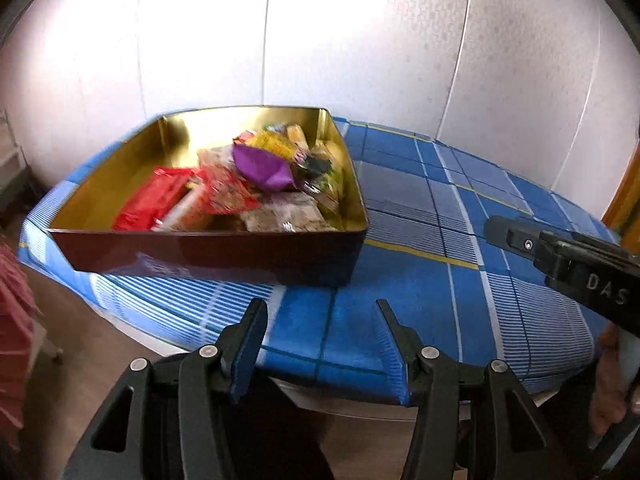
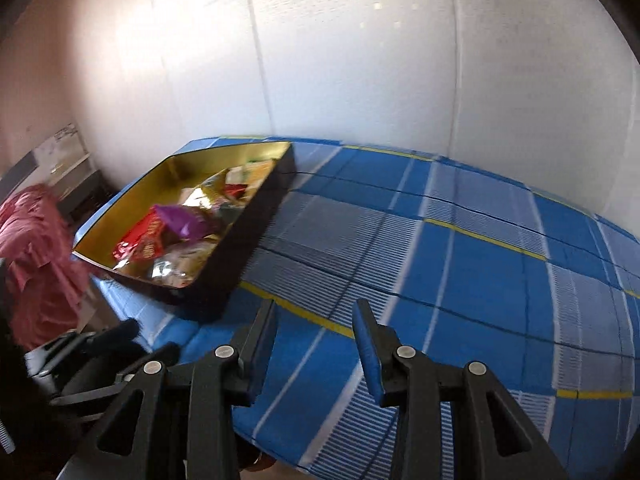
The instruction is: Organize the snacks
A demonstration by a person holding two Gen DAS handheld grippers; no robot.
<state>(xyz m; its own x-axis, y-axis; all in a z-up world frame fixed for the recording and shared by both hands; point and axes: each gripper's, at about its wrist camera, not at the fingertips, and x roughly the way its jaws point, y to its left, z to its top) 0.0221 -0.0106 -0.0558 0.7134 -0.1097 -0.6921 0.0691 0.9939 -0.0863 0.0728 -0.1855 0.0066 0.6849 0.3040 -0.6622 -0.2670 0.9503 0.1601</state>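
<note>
A dark tin box point(image 1: 208, 252) with a gold inside stands on the left part of a table under a blue plaid cloth point(image 1: 420, 280). Several snack packets lie heaped in it, among them a purple packet point(image 1: 264, 168) and a red packet point(image 1: 152, 204). My left gripper point(image 1: 320, 306) hovers over the table's near edge in front of the box, open and empty. The right gripper point(image 1: 504, 234) reaches in from the right, held by a hand point(image 1: 608, 384). In the right wrist view my right gripper point(image 2: 314, 306) is open and empty, with the box point(image 2: 256, 216) to its upper left.
A white panelled wall point(image 1: 360, 40) runs right behind the table. A pink cloth point(image 2: 36, 248) hangs at the left, beside low furniture point(image 2: 68, 168). A wooden frame point(image 1: 624, 200) shows at the far right. The left gripper point(image 2: 144, 340) appears dark and blurred at the lower left.
</note>
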